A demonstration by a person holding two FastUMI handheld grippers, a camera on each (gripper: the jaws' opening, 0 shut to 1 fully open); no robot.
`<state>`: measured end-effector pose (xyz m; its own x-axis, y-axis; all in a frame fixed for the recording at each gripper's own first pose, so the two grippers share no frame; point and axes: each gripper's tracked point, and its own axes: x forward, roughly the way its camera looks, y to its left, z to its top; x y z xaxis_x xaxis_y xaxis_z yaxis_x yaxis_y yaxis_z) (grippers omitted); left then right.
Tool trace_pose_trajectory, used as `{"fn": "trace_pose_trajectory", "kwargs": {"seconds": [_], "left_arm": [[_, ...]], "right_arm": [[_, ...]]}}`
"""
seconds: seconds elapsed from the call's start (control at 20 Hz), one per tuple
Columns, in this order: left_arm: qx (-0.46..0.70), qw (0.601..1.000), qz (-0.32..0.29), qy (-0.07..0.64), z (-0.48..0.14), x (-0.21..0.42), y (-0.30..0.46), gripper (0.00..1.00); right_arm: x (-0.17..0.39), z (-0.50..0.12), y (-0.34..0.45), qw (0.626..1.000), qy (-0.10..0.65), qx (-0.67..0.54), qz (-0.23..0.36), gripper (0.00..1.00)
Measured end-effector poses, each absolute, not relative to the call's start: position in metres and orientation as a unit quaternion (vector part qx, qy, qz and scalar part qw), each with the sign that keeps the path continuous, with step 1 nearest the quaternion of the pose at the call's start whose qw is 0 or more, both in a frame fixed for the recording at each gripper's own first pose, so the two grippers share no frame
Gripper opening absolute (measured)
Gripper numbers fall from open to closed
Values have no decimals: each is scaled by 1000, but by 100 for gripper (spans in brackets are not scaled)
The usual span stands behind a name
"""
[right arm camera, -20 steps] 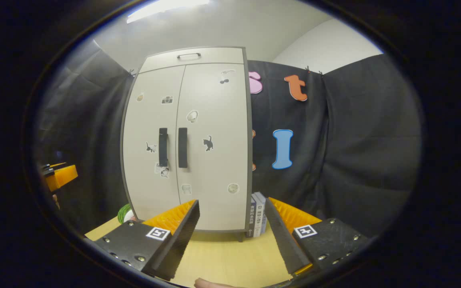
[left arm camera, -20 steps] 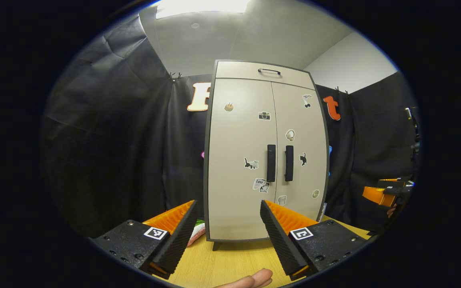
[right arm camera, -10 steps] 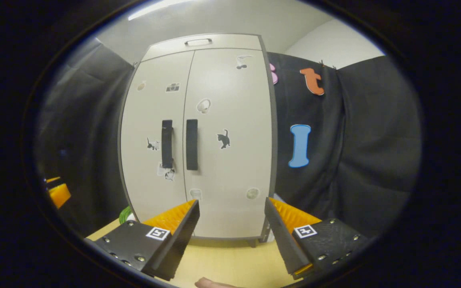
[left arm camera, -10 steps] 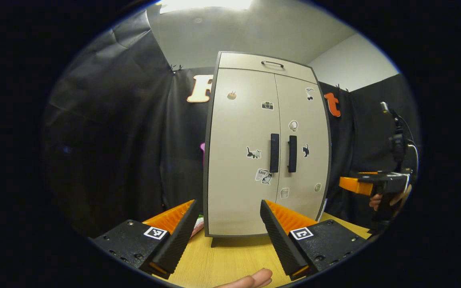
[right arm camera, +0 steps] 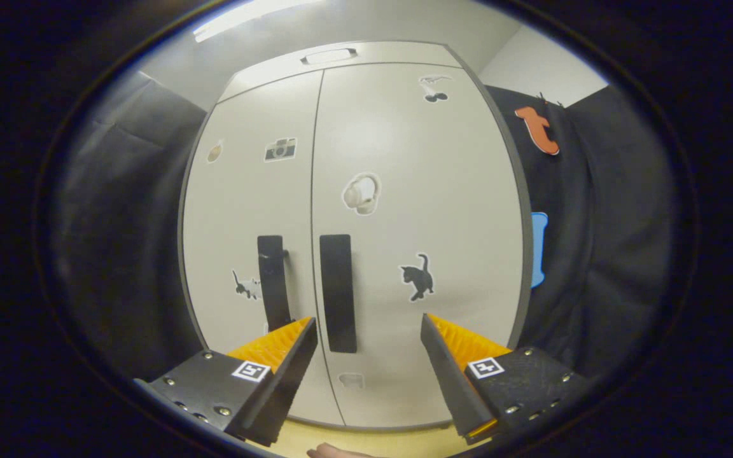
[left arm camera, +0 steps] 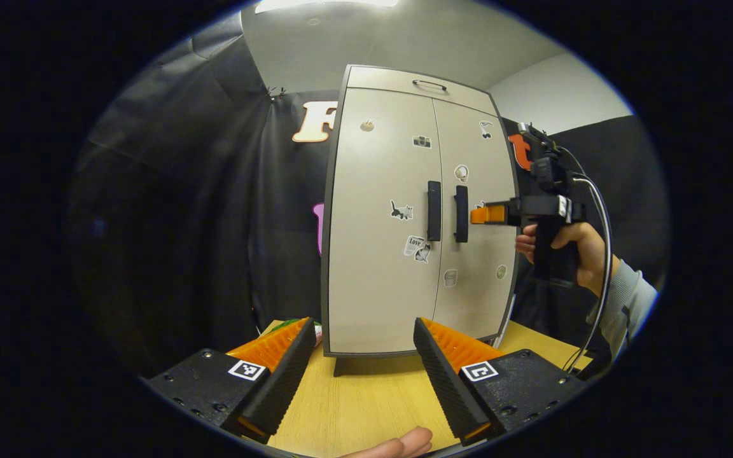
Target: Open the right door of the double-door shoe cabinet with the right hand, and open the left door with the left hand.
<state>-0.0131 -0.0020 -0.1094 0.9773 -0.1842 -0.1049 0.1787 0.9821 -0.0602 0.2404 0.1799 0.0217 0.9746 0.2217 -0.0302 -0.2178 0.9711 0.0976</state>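
Note:
The beige double-door shoe cabinet (left arm camera: 417, 210) stands on the table with both doors shut. Its two dark upright handles sit side by side at the middle: the left door handle (left arm camera: 434, 210) and the right door handle (left arm camera: 461, 214). My right gripper (left arm camera: 476, 215), held by a hand (left arm camera: 573, 248), hovers just right of the right door handle, a little off the door. In the right gripper view the right gripper (right arm camera: 368, 324) is open, and the right door handle (right arm camera: 338, 292) stands close, above its left finger. My left gripper (left arm camera: 362, 327) is open, low and well back from the cabinet.
A light wooden table (left arm camera: 366, 407) carries the cabinet. A shallow top drawer with a small handle (left arm camera: 429, 83) sits above the doors. Something green (left arm camera: 290, 324) lies by the cabinet's left foot. Black cloth walls surround the booth. A cable (left arm camera: 602, 254) hangs from the right gripper.
The right gripper has risen and come much closer to the cabinet, up to the right door handle. The left gripper has hardly moved. Both doors stay shut.

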Motion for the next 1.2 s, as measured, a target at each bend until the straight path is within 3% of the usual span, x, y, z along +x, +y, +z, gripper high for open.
{"fn": "trace_pose_trajectory", "kwargs": {"seconds": [0.35, 0.5, 0.6, 0.65, 0.7, 0.75, 0.8, 0.95, 1.0, 1.2], "left_arm": [[-22, 995, -87, 50, -113, -13, 18, 96], [-20, 995, -82, 54, -117, -13, 26, 96], [-20, 995, -79, 54, -118, -12, 29, 96], [-20, 995, -78, 54, -119, -11, 29, 96], [-21, 995, -78, 56, -119, -10, 29, 96], [-21, 995, -78, 58, -120, -11, 29, 96], [-23, 995, -76, 59, -120, -12, 29, 96], [-19, 996, -67, 57, -117, -13, 32, 96], [-17, 996, -64, 55, -115, -13, 34, 96], [-12, 996, -61, 57, -109, -19, 28, 96]], "right_arm": [[280, 27, 213, 996, 13, 13, 91, 94], [294, 21, 211, 998, 17, 10, 56, 77], [294, 21, 214, 998, 22, 23, 51, 43], [295, 22, 214, 998, 24, 25, 51, 41], [293, 21, 214, 998, 30, 23, 53, 33], [296, 20, 215, 998, 31, 17, 54, 35], [293, 19, 215, 998, 33, 11, 59, 27], [291, 19, 214, 996, 34, 30, 77, 27], [287, 21, 214, 996, 37, 29, 82, 18], [273, 25, 210, 993, 35, 35, 105, 18]]}}
